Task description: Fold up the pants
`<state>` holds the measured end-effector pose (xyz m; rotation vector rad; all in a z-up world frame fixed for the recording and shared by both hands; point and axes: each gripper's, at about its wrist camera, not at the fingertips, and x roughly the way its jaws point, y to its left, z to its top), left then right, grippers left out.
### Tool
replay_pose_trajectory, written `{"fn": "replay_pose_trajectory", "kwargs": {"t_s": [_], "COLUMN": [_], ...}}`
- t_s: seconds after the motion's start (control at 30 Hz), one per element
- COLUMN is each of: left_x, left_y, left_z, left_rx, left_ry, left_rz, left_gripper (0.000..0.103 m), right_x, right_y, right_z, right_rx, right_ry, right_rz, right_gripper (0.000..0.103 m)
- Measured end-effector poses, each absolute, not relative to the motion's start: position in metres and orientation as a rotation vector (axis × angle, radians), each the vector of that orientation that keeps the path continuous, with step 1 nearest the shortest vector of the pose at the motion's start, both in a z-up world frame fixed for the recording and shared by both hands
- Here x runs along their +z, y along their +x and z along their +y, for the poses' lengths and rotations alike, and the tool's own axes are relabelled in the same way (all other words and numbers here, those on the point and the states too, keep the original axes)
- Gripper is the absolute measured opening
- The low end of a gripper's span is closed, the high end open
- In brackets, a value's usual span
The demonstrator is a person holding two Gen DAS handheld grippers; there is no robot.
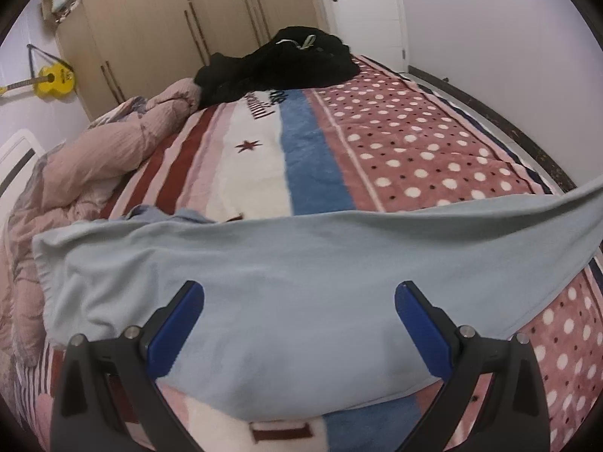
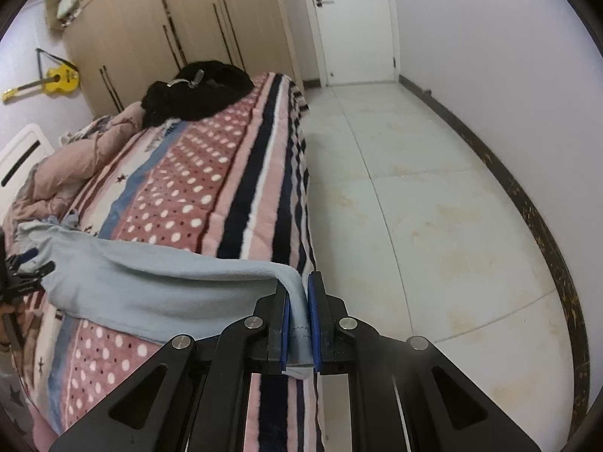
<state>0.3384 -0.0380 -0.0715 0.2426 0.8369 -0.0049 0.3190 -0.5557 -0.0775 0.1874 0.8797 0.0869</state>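
The right gripper (image 2: 298,293) is clenched on 1 end of the light blue pants (image 2: 162,286), its 2 blue pads pinching a folded hem of the fabric at the edge of the bed (image 2: 241,188), above the striped border of the blanket. From that grip the cloth runs left across the bedcover, partly lifted, toward the left gripper, which shows only as a dark shape at the far left of the right wrist view.

The left gripper (image 1: 299,301) hangs with its jaws spread wide, the 2 blue pads apart over the pants (image 1: 301,282); neither pad presses the cloth, which lies beneath and between them. The pants stretch across the near end of the bed (image 1: 414,143), 1 end rising off toward the right edge of the left wrist view.

Beyond the pants, the blanket (image 1: 324,158) shows red and white stripes, a blue band and a pink field of white dots. A crumpled pink quilt (image 1: 98,158) is heaped along the left side, and a black garment (image 1: 286,64) lies piled at the far end. A beige wardrobe (image 1: 181,26) stands behind the bed, a yellow guitar (image 1: 52,79) hangs on the left wall, and a white door (image 2: 354,26) closes the far end of the tiled floor (image 2: 433,196) beside the bed.
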Motion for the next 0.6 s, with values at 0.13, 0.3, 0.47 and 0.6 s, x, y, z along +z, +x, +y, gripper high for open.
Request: {"fn": "replay_pose_trajectory", "kwargs": {"t_s": [0.13, 0.3, 0.47, 0.6], "left_x": [-0.065, -0.043, -0.021, -0.017], "left_y": [0.334, 0.332, 0.316, 0.304], "left_z": [-0.007, 0.055, 0.13, 0.181], "left_rx": [0.033, 0.143, 0.216, 0.289], "left_ry": [0.177, 0.095, -0.051, -0.115], "left_rz": [0.852, 0.851, 0.832, 0.835], "left_gripper": [0.1, 0.1, 0.101, 0.101], "right_x": [-0.137, -0.197, -0.17, -0.132], "right_y": [0.353, 0.379, 0.358, 0.33], "right_z": [-0.563, -0.571, -0.563, -0.531], "right_rx": [-0.002, -0.119, -0.133, -0.124], "right_ry": [0.198, 0.255, 0.253, 0.135], "right_rz": [0.994, 1.016, 0.925, 0.849], "right_gripper": [0.008, 0.023, 0.05, 0.057]}}
